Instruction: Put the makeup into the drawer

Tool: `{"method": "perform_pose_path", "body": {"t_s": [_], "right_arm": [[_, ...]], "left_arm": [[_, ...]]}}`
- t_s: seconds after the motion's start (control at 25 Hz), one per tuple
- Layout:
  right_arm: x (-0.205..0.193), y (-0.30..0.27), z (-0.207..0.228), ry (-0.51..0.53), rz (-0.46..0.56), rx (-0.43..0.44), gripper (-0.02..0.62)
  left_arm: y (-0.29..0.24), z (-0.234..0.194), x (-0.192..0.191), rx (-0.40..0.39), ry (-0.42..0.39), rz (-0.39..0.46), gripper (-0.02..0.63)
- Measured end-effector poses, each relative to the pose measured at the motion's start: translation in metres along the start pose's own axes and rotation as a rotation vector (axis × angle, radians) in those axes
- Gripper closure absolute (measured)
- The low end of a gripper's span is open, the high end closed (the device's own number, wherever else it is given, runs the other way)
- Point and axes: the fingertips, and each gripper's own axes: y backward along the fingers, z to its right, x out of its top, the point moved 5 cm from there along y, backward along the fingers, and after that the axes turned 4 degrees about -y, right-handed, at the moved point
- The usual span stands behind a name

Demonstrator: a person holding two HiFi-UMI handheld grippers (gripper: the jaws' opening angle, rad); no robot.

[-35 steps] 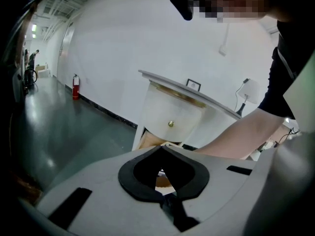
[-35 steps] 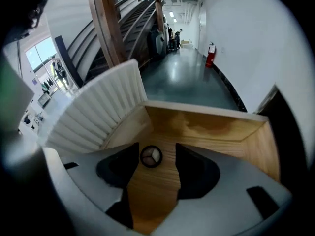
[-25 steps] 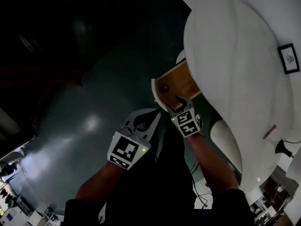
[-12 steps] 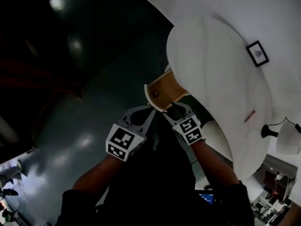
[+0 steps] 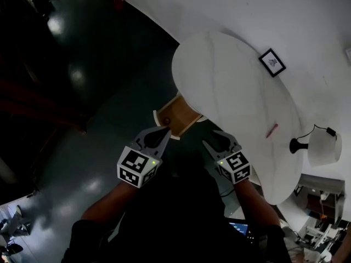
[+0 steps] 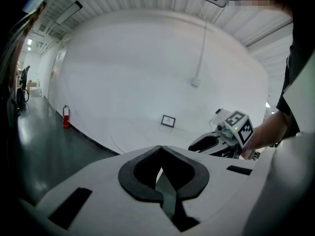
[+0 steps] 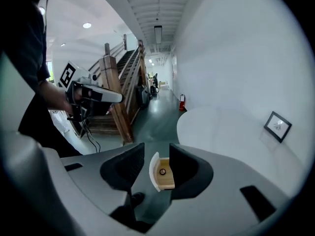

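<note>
Now left gripper jaws pressed together and empty, right gripper jaws apart, just been closing on nothing, small dark round makeup piece inside open white-fronted wooden drawer mid-frame, below round white table.

Head camera, high up, peers steeply down on desk and drawer. Left claw camera looks across the same desk to the wall; right claw camera tips down at that drawer.
</note>
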Motion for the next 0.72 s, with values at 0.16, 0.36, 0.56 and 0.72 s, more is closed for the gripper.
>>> {"method": "perform_pose_path", "body": {"t_s": [0.16,0.36,0.56,0.72], "right_arm": [[0.011,0.037,0.005,0.005,0.059,0.006,0.449],[0.010,0.089,0.020,-0.030,0.124,-0.012,0.485],[-0.002,0.145,0.040,-0.049,0.177,-0.011,0.517],[-0.020,0.185,0.061,-0.066,0.220,-0.033,0.541]], "left_arm": [[-0.008,0.023,0.023,-0.001,-0.038,0.042,0.595],[-0.021,0.056,0.042,0.006,-0.044,0.073,0.595],[-0.051,0.103,0.061,-0.036,-0.076,0.068,0.595],[-0.076,0.144,0.078,-0.066,-0.108,0.089,0.595]]}}
